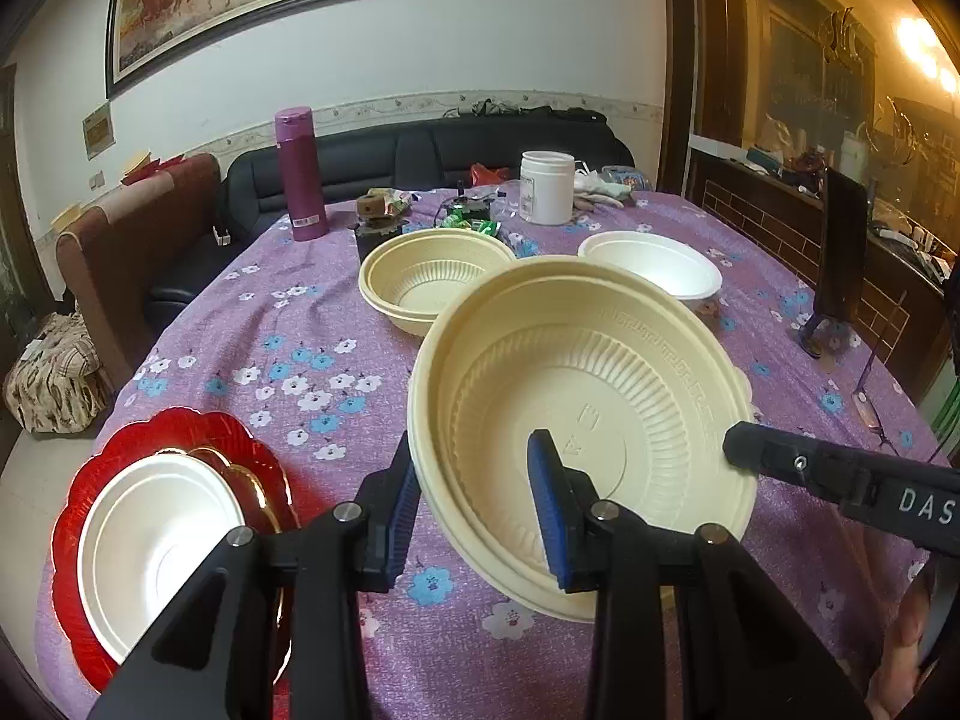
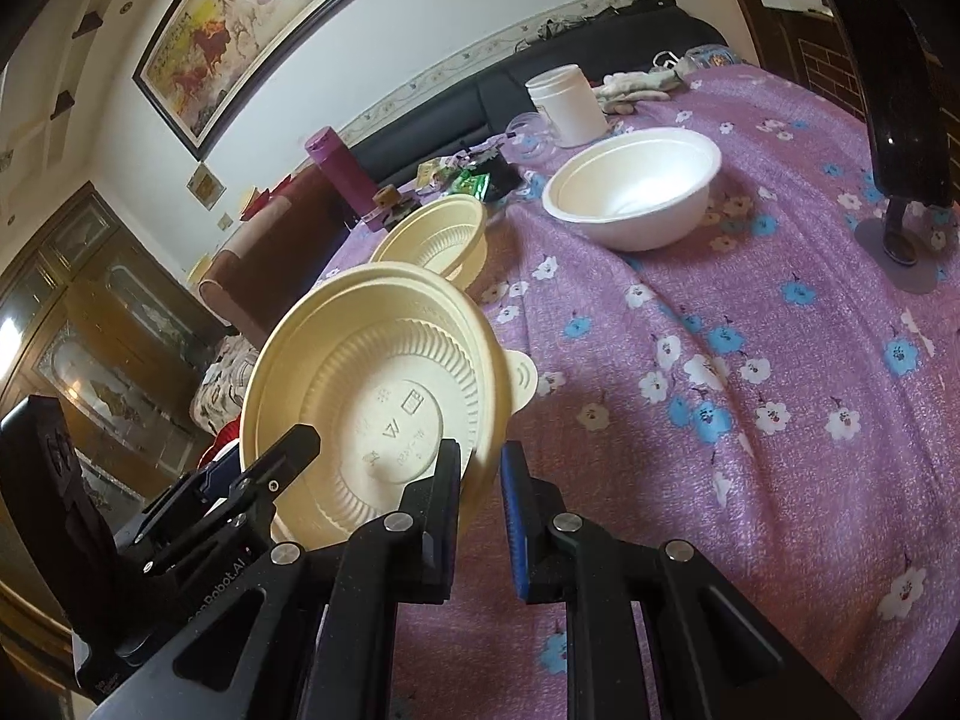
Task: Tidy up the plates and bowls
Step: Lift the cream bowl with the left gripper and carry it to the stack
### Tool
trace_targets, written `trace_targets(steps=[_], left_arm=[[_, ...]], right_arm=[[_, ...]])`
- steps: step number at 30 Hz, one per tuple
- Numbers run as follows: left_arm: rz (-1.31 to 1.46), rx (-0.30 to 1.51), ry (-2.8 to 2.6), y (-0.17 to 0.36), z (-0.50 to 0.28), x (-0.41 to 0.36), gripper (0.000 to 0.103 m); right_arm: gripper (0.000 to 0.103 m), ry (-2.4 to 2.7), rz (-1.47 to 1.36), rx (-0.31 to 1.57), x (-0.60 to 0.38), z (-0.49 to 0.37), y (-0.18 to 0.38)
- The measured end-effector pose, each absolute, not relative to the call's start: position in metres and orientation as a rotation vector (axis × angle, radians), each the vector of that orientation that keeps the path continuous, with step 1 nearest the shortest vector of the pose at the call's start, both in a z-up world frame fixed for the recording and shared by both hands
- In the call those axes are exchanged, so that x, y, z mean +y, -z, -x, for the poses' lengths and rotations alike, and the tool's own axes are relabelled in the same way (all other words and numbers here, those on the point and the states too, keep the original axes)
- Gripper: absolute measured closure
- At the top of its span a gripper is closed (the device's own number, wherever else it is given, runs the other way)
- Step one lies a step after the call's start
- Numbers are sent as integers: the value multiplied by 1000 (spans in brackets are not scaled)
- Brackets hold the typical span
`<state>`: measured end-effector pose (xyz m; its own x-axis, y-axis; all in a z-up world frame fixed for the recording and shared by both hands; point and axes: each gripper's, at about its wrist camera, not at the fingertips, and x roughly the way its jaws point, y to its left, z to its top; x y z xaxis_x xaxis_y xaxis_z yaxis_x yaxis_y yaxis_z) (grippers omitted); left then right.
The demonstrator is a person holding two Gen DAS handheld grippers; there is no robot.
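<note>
Cream plastic bowl (image 1: 576, 420), tilted above the purple-clothed counter (image 1: 288, 348), is pinched at opposite rims by your left tongs (image 1: 480, 504) and narrow right tongs (image 2: 480, 516); the stacked cream bowls (image 1: 432, 282) lie ahead, slightly left.

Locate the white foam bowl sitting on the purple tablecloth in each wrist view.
Left wrist: the white foam bowl sits upper right of centre, behind the held cream bowl.
Right wrist: it sits upper centre-right, larger and nearer.
Shared landmark: the white jar stands just beyond it in both.
</note>
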<state>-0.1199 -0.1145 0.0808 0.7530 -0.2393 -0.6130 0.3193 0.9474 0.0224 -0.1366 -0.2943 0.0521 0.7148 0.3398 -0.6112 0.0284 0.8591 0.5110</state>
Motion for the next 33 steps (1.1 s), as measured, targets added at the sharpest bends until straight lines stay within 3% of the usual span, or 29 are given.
trace_targets(steps=[33], left_arm=[[-53,627,274,-89,122,-68,70]], right_arm=[[88,-226,-452,748,-255,138,-78]])
